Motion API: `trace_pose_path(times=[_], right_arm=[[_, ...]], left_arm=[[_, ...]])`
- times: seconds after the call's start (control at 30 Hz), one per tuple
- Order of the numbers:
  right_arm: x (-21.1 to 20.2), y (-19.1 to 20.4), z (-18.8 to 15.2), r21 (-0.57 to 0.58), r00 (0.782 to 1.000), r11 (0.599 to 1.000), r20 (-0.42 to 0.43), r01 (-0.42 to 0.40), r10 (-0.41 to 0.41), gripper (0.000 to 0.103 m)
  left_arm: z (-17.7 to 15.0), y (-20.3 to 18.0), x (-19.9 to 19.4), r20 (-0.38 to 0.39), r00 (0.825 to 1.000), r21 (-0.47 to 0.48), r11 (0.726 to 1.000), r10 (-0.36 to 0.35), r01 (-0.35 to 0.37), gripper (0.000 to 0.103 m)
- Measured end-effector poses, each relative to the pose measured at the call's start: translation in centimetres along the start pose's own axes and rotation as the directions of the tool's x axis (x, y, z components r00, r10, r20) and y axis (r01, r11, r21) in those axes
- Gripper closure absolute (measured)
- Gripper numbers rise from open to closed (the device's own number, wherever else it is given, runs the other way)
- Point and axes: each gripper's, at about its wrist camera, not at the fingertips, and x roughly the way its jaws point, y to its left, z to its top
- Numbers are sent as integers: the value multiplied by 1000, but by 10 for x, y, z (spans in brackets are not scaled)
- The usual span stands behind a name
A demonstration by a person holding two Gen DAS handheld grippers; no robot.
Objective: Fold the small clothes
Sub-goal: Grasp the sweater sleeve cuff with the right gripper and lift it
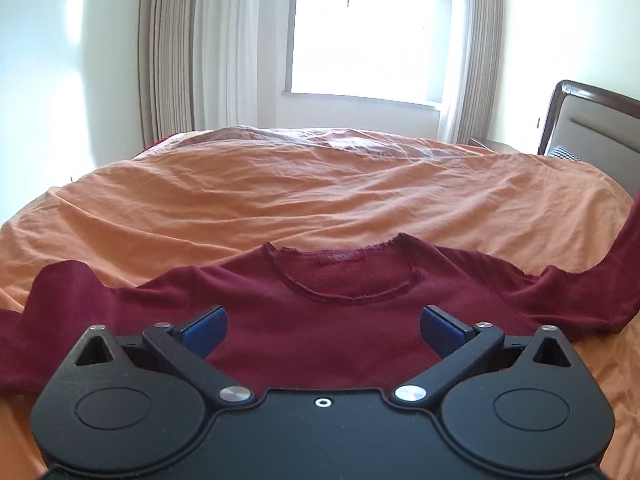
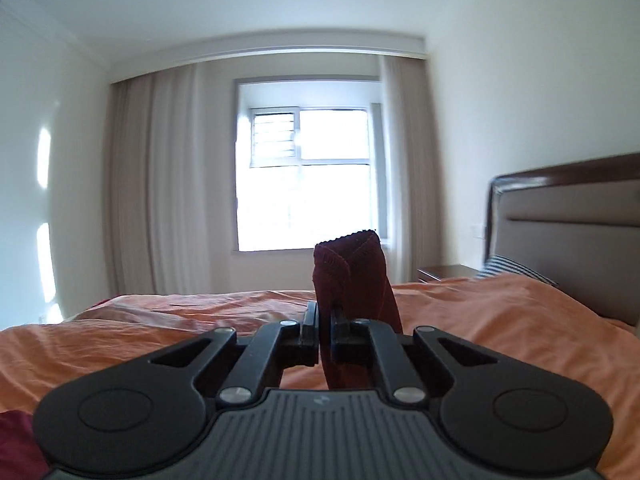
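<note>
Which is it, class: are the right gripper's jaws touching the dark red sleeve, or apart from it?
Touching. The right wrist view shows the right gripper with jaws closed on the sleeve, the cuff sticking up past them.

A bed (image 1: 280, 200) under a rumpled orange sheet (image 1: 200, 208) carries a maroon sweater (image 1: 320, 320) spread flat near its front edge.

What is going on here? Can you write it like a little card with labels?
Place: bedroom, on a bed with an orange cover
Clothing: dark red long-sleeved top, lying front up, neckline toward the window
Left tongs: open, over the top's chest, holding nothing
Right tongs: shut on a sleeve end, lifted above the bed
Other sleeve: lying spread out on the cover
Folding: barely begun
</note>
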Motion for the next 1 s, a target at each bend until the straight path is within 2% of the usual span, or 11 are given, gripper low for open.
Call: trace_pose_path(times=[0.1, 0.2, 0.37, 0.63, 0.8, 0.87, 0.9, 0.93, 0.97, 1.0], right_arm=[[2, 54, 4, -51, 993, 992, -4, -116, 116, 97], [7, 109, -2, -95, 977, 972, -35, -213, 211, 97], [17, 196, -35, -149, 945, 935, -115, -321, 306, 97], [25, 276, -123, -261, 885, 866, -317, -426, 340, 97], [20, 297, -160, -316, 848, 819, -406, -479, 340, 97], [17, 299, -167, -341, 840, 798, -419, -498, 345, 96], [18, 300, -171, -342, 826, 784, -436, -518, 357, 94], [16, 299, -171, -335, 814, 774, -448, -537, 370, 88], [13, 297, -169, -326, 799, 764, -462, -557, 386, 72], [9, 294, -168, -322, 785, 750, -471, -577, 402, 61]], left_arm=[[6, 23, -12, 29, 999, -38, 999, 26, -25, 1], [9, 47, -19, 43, 997, -77, 995, 60, -57, 1], [8, 87, -27, 48, 991, -134, 984, 124, -116, 1], [-6, 126, -26, 25, 982, -174, 968, 185, -178, 1], [-15, 132, -16, 3, 982, -179, 966, 189, -185, 1], [-18, 132, -13, -3, 982, -184, 965, 188, -185, 1], [-19, 132, -11, -5, 982, -187, 965, 187, -185, 1], [-20, 131, -10, -5, 983, -189, 965, 185, -183, 1], [-20, 130, -8, -5, 983, -192, 965, 182, -180, 1], [-21, 129, -6, -6, 984, -195, 964, 180, -178, 1]])
